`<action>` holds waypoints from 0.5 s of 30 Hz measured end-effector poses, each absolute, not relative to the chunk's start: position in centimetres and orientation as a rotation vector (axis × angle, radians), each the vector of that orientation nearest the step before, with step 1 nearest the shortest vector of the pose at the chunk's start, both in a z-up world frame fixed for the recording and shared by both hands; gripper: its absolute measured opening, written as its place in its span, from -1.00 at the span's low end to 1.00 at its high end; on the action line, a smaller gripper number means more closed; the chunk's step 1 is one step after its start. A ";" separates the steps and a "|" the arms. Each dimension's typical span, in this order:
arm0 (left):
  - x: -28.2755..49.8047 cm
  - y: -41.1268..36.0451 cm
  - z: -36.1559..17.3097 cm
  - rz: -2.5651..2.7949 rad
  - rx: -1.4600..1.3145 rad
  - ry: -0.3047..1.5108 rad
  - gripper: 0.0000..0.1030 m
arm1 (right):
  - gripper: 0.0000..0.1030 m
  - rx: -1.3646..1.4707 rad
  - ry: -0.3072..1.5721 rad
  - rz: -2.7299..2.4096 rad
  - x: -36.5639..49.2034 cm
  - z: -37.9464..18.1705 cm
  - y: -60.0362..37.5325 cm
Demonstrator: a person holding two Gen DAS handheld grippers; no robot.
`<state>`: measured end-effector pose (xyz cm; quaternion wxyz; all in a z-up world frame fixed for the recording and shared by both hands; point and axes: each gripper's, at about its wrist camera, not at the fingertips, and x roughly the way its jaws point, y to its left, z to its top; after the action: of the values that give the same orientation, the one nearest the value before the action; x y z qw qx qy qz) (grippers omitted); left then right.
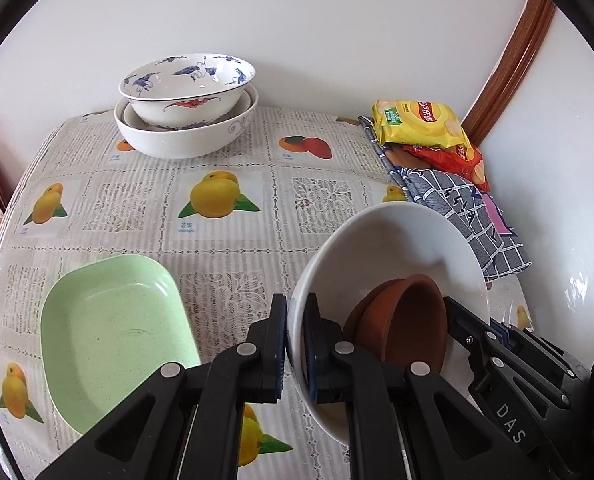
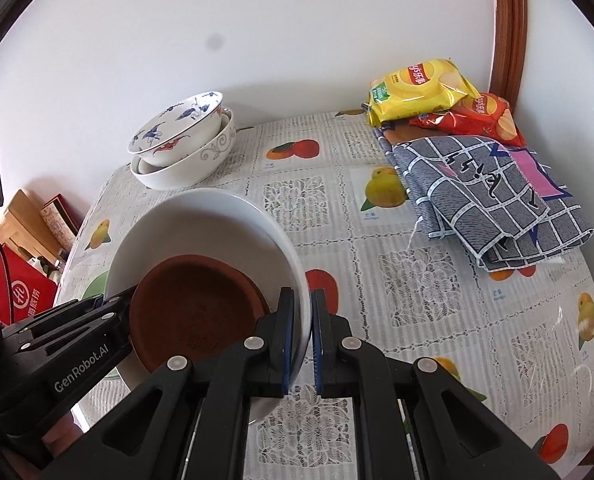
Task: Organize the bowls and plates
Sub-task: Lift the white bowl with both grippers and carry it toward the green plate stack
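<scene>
A large white bowl (image 1: 393, 248) (image 2: 201, 224) hangs above the table, held from both sides. My left gripper (image 1: 296, 320) is shut on its left rim, and my right gripper (image 2: 304, 312) is shut on its right rim. Inside the white bowl lie brown clay dishes (image 1: 405, 328) (image 2: 185, 308), nested and leaning. At the table's far edge by the wall stands a stack of bowls (image 1: 185, 100) (image 2: 181, 144), a blue-patterned one on top. A pale green rectangular dish (image 1: 109, 336) lies on the table at the near left, below and left of the left gripper.
The table wears a fruit-print cloth (image 1: 225, 200) (image 2: 417, 264). A folded grey checked towel (image 1: 469, 216) (image 2: 493, 196) and yellow and red snack bags (image 1: 421, 124) (image 2: 421, 88) lie at the back right. A wall runs behind; boxes (image 2: 29, 288) stand left of the table.
</scene>
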<state>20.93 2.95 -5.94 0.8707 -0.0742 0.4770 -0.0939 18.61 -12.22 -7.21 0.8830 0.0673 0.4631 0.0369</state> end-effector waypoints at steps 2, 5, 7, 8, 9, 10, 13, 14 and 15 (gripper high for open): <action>20.9 3.7 -5.9 -0.186 -0.159 0.996 -0.84 | -0.84 0.134 0.965 0.086 18.7 -7.2 -11.4; 20.9 4.9 -5.8 -0.173 -0.170 0.994 -0.84 | -0.84 0.126 0.965 0.100 18.9 -7.2 -10.3; 20.7 5.6 -5.8 -0.165 -0.172 0.991 -0.84 | -0.84 0.119 0.964 0.109 18.9 -7.1 -9.5; 20.7 5.9 -5.8 -0.160 -0.174 0.990 -0.84 | -0.84 0.118 0.965 0.113 19.0 -7.1 -9.2; 20.7 6.3 -5.8 -0.156 -0.177 0.989 -0.84 | -0.84 0.114 0.967 0.117 19.0 -7.2 -8.8; 20.7 6.6 -5.8 -0.153 -0.178 0.988 -0.84 | -0.84 0.110 0.968 0.120 19.0 -7.2 -8.4; 20.5 7.5 -5.9 -0.143 -0.184 0.986 -0.84 | -0.84 0.106 0.971 0.130 19.1 -7.2 -7.6; 20.5 7.7 -5.9 -0.140 -0.187 0.986 -0.84 | -0.84 0.103 0.972 0.133 19.1 -7.2 -7.3; 20.5 7.9 -5.9 -0.138 -0.190 0.986 -0.84 | -0.84 0.099 0.971 0.135 19.2 -7.2 -7.0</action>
<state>20.48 7.93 -5.95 0.8744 -0.0910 0.4720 -0.0660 19.15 -7.03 -7.24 0.8810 0.0475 0.4663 0.0647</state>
